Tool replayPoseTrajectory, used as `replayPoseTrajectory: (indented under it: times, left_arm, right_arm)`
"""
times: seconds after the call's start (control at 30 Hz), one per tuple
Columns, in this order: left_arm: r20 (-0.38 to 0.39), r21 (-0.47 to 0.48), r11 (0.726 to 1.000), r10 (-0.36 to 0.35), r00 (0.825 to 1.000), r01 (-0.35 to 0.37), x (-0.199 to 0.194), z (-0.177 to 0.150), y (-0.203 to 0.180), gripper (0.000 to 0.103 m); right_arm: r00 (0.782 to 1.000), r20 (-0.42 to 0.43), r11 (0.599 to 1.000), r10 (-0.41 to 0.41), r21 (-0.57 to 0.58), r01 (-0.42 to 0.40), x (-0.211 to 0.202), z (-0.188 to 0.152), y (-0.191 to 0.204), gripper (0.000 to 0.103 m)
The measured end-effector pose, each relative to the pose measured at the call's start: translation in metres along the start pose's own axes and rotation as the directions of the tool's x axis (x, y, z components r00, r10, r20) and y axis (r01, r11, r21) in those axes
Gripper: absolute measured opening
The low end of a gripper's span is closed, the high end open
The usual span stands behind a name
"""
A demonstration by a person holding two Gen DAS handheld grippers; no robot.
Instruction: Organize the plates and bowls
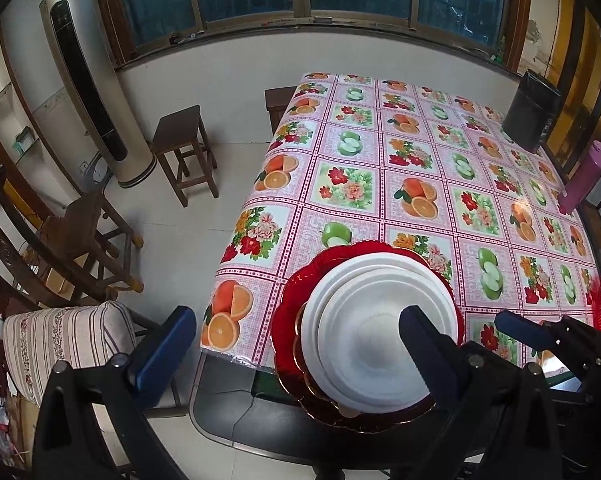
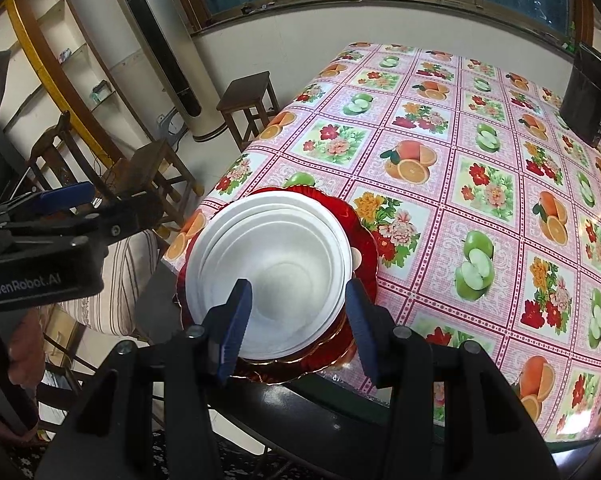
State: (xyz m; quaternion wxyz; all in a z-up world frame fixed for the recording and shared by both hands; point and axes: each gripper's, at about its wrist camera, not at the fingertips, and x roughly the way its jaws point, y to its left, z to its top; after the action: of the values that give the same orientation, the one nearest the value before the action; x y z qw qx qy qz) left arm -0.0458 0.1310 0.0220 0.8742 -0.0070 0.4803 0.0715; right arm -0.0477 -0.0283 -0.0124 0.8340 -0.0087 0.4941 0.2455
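table [image 1: 380, 184] under a fruit-and-flower oilcloth, its near left corner carrying the whole stack. stack sits right at that corner and partly overhangs the edge in both wrist views.

red plates [image 2: 360, 220], scalloped with gilt rims, at the bottom; more than one, exact count unclear.

white bowls [image 2: 276, 264] nested on top of the red plates, several rims visible, slightly off-centre from one another.

right gripper [image 2: 296, 316] has its jaws straddling the near right rim of the bowl stack, one finger inside the bowl, one outside; pads do not visibly press the rim, so i read it as released, not clamped.

left gripper [image 1: 296, 344] spread wide, nothing between its fingers; one finger lies over the bowls in view, the other out over the floor.

risks, as judged: overhanging stack could tip off the corner if nudged or lifted by one rim; nested bowls may slide apart under a one-sided grip; thin rim could slip from the pads.
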Motion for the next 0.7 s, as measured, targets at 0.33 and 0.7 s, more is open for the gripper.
replayPoseTrajectory:
  times: [0.33,0.7]
  left_arm:
    - [-0.012,0.008,1.0,0.001,1.0,-0.001,-0.001,-0.007,-0.002,0.103]
    - [-0.039,0.003,1.0,0.003,0.999,-0.003,0.001,-0.017,-0.001,0.103]
  right_arm:
    - [1.0,0.003,1.0,0.0,-0.003,0.0,-0.002,-0.002,0.001,0.05]
    - [1.0,0.002,1.0,0.003,-0.006,-0.003,-0.006,-0.006,0.003,0.05]
